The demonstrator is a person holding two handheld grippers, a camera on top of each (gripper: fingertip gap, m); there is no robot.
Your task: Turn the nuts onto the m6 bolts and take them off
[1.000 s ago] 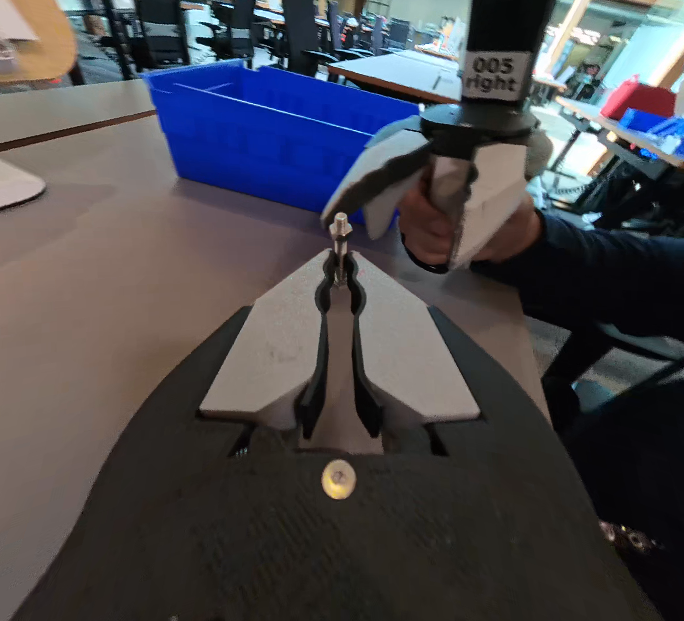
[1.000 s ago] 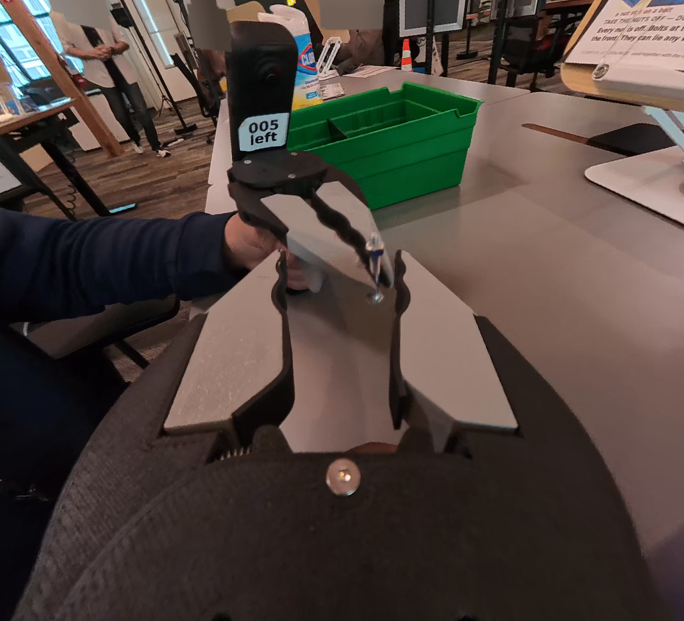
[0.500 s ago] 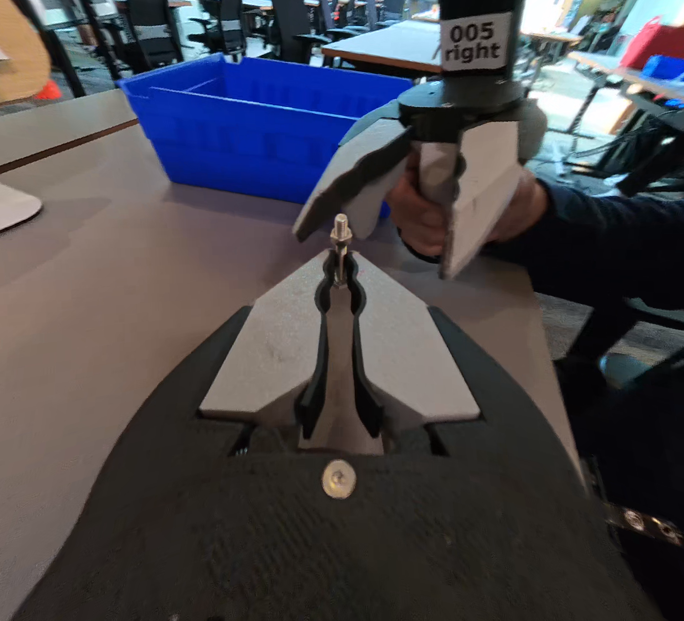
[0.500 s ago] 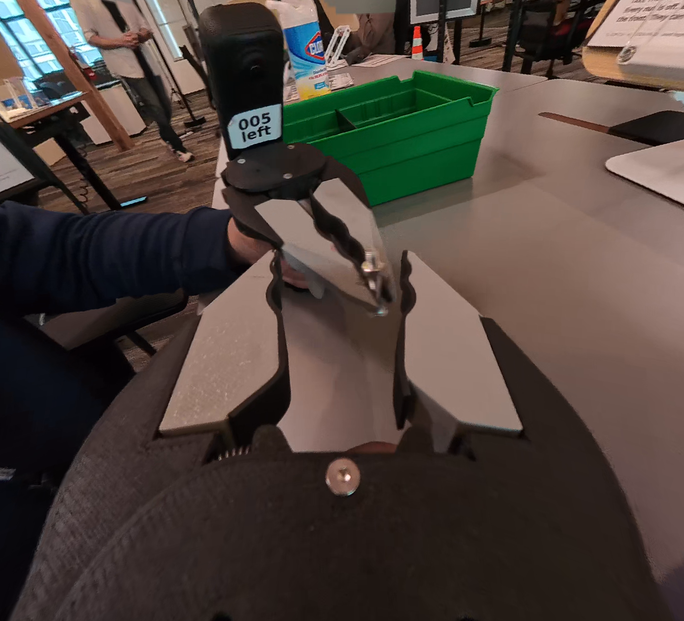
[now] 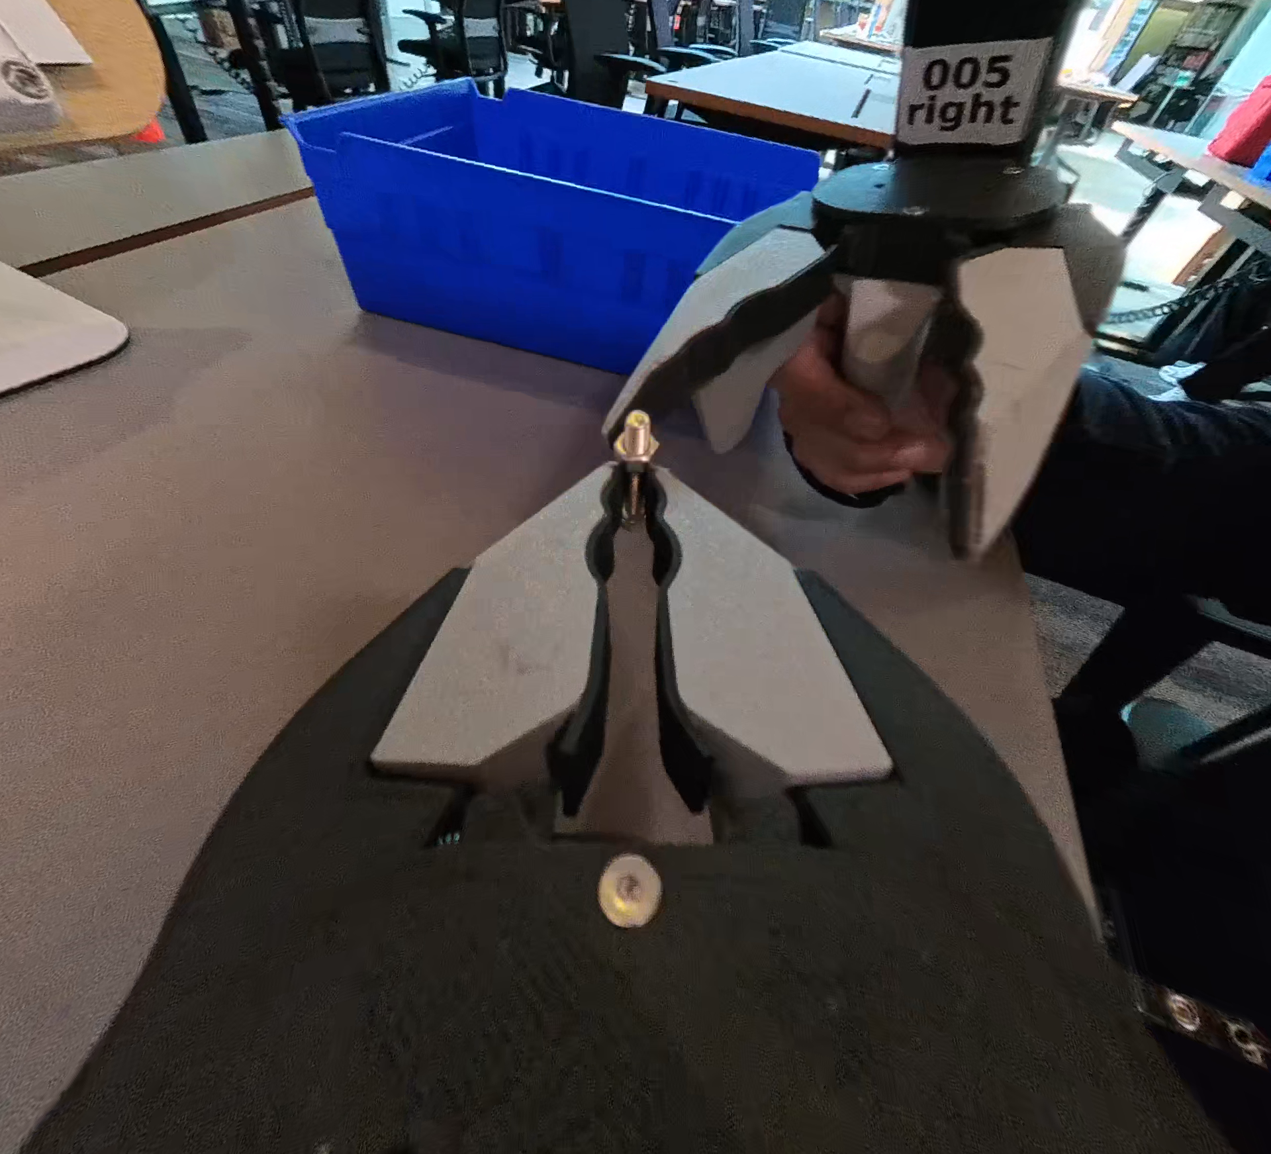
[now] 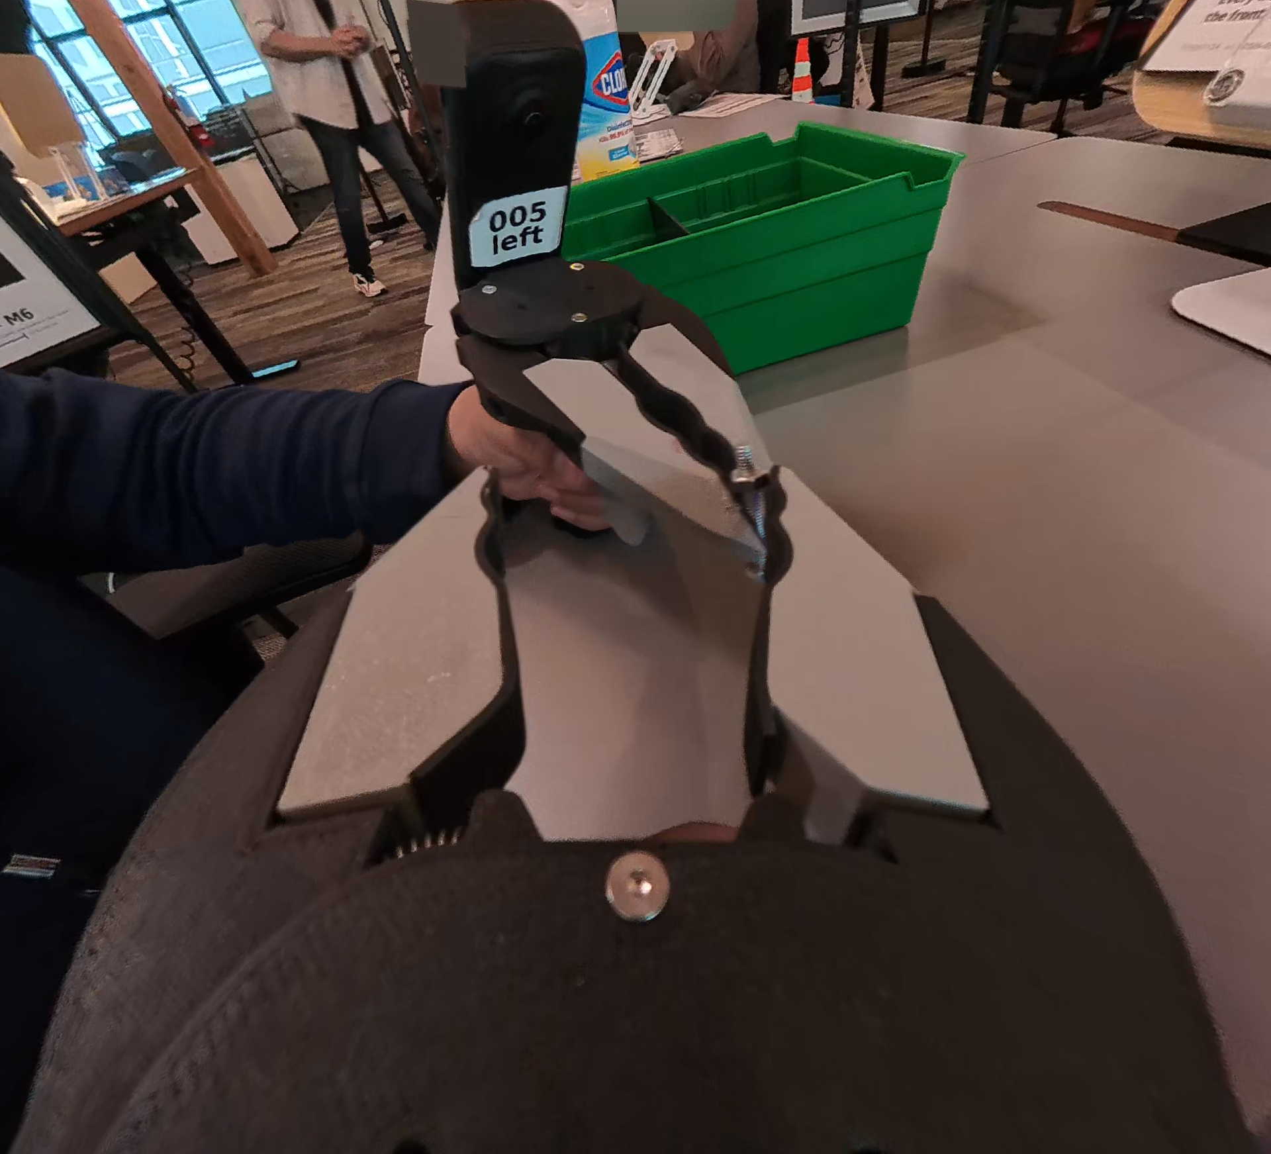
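My left gripper [image 5: 634, 488] is shut on the shank of a silver M6 bolt [image 5: 634, 467] and holds it upright above the grey table [image 5: 241, 467]. A nut [image 5: 637, 448] sits near the bolt's top end. My right gripper [image 6: 633, 502] is open and empty. In the right wrist view its right finger [image 6: 777, 515] lies right beside the bolt [image 6: 755, 512] and nut [image 6: 741, 476], which the left gripper [image 6: 746, 543] holds. In the left wrist view the right gripper [image 5: 791, 488] hangs just behind and right of the bolt, one fingertip [image 5: 619, 419] almost touching the bolt's top.
A blue divided bin [image 5: 550, 240] stands behind the bolt in the left wrist view. A green divided bin [image 6: 756, 268] and a wipes canister [image 6: 605, 89] stand beyond the left gripper. A white stand base [image 5: 41, 337] lies at the left. A person [image 6: 330, 89] stands far back.
My right gripper has moved in toward the bolt, so its right finger now sits beside the nut. The left gripper still holds the bolt and has risen and tilted slightly.
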